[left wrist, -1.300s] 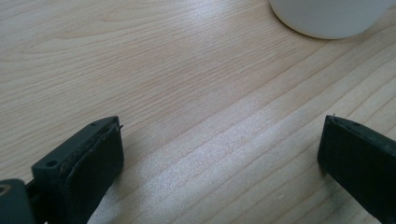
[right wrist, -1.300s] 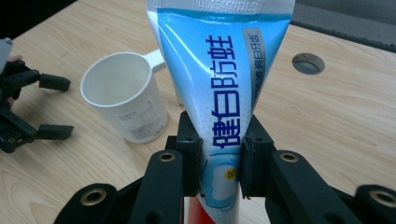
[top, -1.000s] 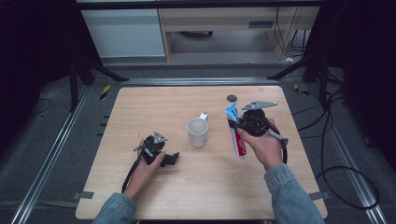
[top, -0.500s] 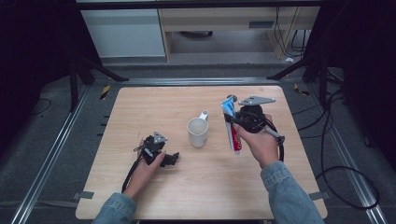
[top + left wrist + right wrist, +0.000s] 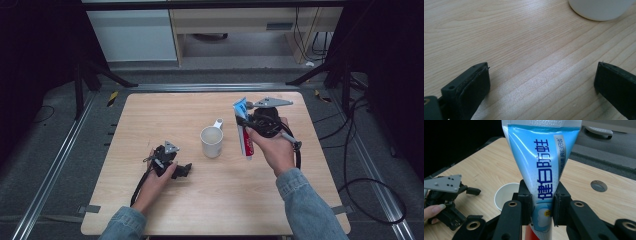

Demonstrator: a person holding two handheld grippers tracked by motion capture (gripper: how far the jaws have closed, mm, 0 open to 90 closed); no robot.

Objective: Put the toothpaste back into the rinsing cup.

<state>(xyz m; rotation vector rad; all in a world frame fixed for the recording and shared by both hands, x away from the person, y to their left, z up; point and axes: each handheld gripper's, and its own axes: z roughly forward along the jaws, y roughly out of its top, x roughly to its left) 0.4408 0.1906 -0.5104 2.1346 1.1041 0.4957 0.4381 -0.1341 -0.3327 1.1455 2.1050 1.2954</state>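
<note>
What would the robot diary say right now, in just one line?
right gripper: shut on toothpaste tube, raised beside mug | mug: upright on table | left gripper: open, low over table

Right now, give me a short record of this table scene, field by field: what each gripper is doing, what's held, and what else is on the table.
right gripper: shut on the toothpaste tube, held off the table
tube position: crimped end up, beside the mug
left gripper: open, nothing between the jaws, low over the table
mug: white, upright, mid-table, between the two grippers, nothing visible inside
</note>
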